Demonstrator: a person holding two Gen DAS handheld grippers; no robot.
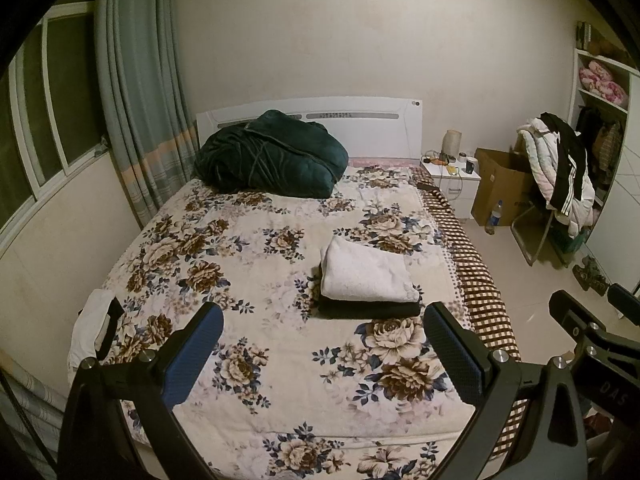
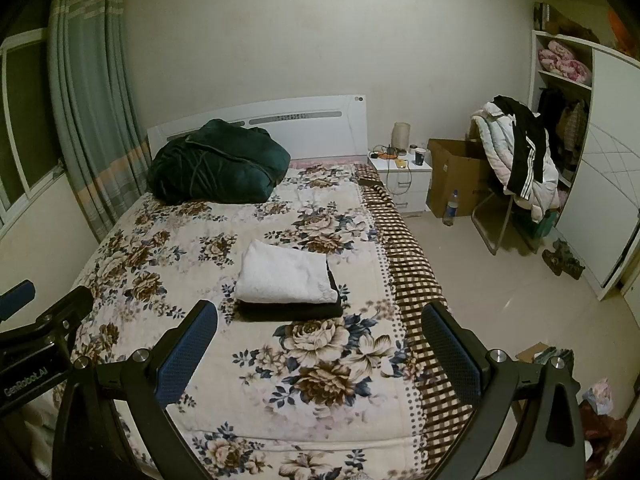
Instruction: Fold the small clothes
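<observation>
The left gripper (image 1: 324, 354) sits at the bottom of its frame with its jaws wide apart and nothing in them. The right gripper (image 2: 320, 350) is the same, wide apart and holding nothing. A folded white cloth (image 1: 366, 270) lies on top of a folded black cloth (image 1: 370, 309), a little right of the middle of the left view, on the flowery bed cover (image 1: 248, 240). Another white and black piece of clothing (image 1: 94, 326) lies at the lower left. A big dark green blanket (image 1: 270, 156) sits near the headboard (image 1: 372, 124).
</observation>
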